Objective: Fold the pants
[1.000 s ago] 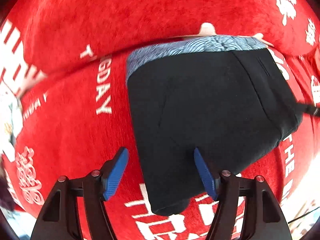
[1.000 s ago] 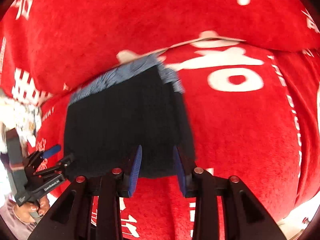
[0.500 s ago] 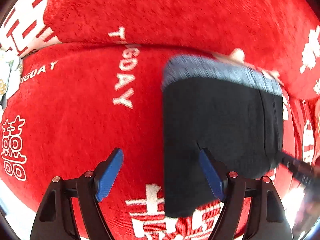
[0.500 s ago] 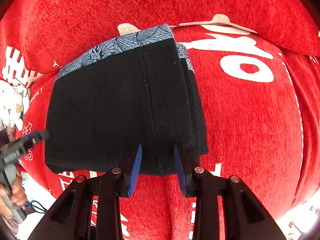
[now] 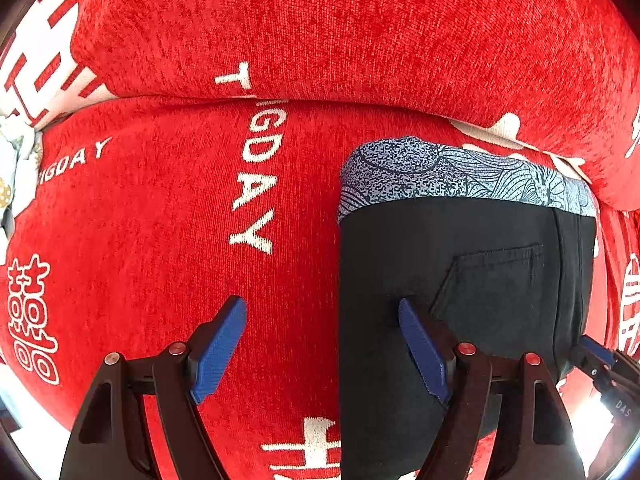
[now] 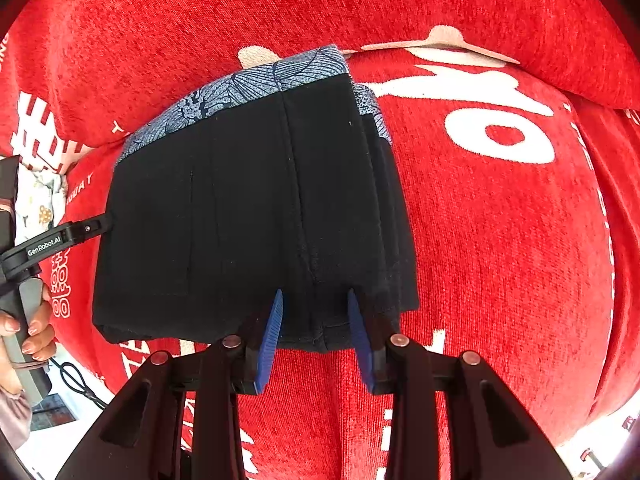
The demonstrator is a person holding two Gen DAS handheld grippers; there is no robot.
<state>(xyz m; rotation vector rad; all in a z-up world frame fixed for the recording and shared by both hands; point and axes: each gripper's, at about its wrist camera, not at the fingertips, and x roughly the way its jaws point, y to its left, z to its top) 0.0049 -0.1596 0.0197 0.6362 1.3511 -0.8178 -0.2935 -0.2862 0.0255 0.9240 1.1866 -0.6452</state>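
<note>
Black pants (image 5: 460, 280) with a blue patterned waistband (image 5: 440, 176) lie folded into a compact block on a red sofa seat; they also show in the right wrist view (image 6: 248, 216). My left gripper (image 5: 322, 316) is open and empty, straddling the block's left edge. Its right finger lies over the black cloth. My right gripper (image 6: 315, 300) is open with a narrow gap, its tips over the near edge of the block, holding nothing. The right gripper's tip shows in the left wrist view (image 5: 596, 354), and the left gripper shows in the right wrist view (image 6: 68, 236).
The red sofa cover (image 5: 160, 240) carries white lettering; the backrest (image 5: 320, 32) rises behind the pants. A white flowered cloth (image 6: 40, 200) lies at the far left. A black cable (image 6: 76, 384) hangs by the seat's front edge.
My left gripper has moved left off the pants, so the block now sits to its right. My right gripper has moved closer over the block's near edge. The pants lie still.
</note>
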